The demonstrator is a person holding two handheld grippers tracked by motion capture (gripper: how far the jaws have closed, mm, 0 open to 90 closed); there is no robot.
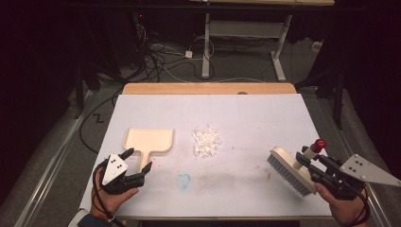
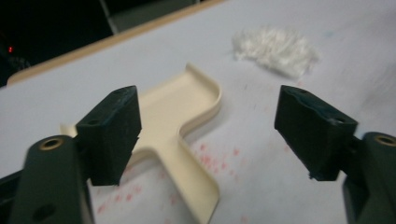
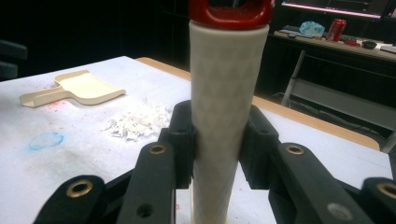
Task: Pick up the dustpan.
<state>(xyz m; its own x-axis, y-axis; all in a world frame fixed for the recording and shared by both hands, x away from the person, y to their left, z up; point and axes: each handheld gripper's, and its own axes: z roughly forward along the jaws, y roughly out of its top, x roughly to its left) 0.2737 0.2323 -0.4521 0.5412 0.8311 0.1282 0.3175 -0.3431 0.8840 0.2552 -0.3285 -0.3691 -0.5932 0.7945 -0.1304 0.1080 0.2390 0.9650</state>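
Claws first: left claw [image 1: 138, 159] gaping over the handle of the cream dustpan [image 1: 150, 139], jaws either side, apparently not touching it. Right claw [image 3: 217, 140] clamped on the brush [image 1: 291, 170] handle, bristle head tilted above the white-covered bench [image 1: 246, 118]. Between them, well apart, one heap of white scraps [image 1: 207, 141]; nothing blocking. Both hands low at the near edge. One dustpan, one brush, two claws.

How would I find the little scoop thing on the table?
Start at the white table and look to its left half. The cream dustpan lies flat there, left of the pile of white scraps, its handle pointing at the open left gripper. It is the one smooth, pale, shovel-shaped thing, without bristles.
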